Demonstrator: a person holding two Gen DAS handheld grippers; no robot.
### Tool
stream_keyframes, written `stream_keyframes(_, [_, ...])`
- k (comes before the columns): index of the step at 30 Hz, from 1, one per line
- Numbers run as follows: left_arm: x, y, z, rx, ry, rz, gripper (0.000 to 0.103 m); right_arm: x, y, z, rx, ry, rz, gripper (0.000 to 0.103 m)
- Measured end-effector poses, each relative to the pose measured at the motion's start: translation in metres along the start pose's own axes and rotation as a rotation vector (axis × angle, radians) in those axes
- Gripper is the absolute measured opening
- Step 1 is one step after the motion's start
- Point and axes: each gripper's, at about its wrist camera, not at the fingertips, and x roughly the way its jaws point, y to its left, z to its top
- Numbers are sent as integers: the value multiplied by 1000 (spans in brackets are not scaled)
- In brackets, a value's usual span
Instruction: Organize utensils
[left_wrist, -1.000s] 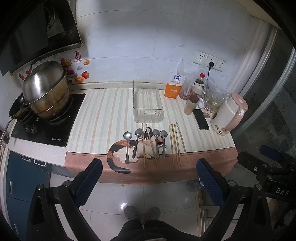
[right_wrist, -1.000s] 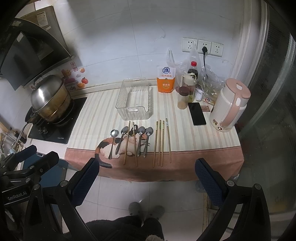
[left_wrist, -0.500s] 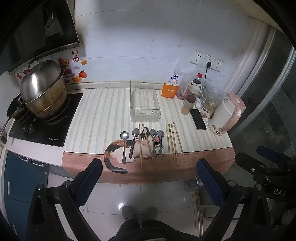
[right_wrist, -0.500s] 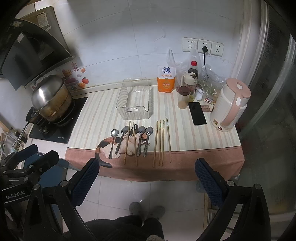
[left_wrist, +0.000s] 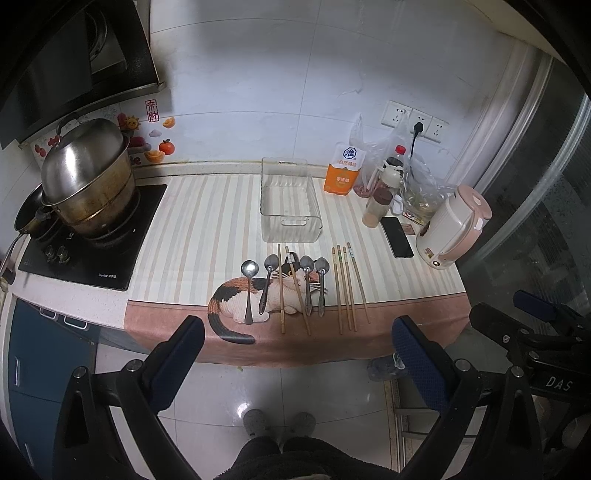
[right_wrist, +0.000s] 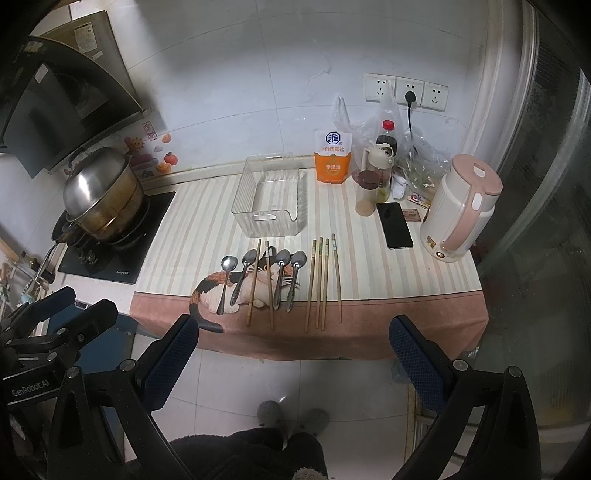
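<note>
Left gripper (left_wrist: 297, 354) spread wide, holding nothing; right gripper (right_wrist: 293, 352) likewise. Both hung off the counter edge, above floor. Spoons (left_wrist: 286, 282) and chopsticks (left_wrist: 349, 286) lay in a row just ahead of fingertips; clear bin (left_wrist: 290, 206) further ahead, beyond utensils.

Ahead: spoons (left_wrist: 284, 282) left of chopsticks (left_wrist: 349, 286) on mat (left_wrist: 184, 236); bin (left_wrist: 290, 206) behind them; kettle (left_wrist: 452, 230) far right, pot (left_wrist: 86, 181) far left.
</note>
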Motion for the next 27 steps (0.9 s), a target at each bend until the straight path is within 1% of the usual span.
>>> stream_keyframes(24, [1, 1, -1, -1, 0, 2, 103, 1, 0, 0, 2, 3, 1, 103])
stream_keyframes(26, [3, 2, -1, -2, -5, 18, 103, 2, 0, 0, 6, -1, -4, 103])
stream_keyframes(27, [8, 3, -2, -4, -10, 46, 103, 3, -1, 1, 13, -6, -12, 103])
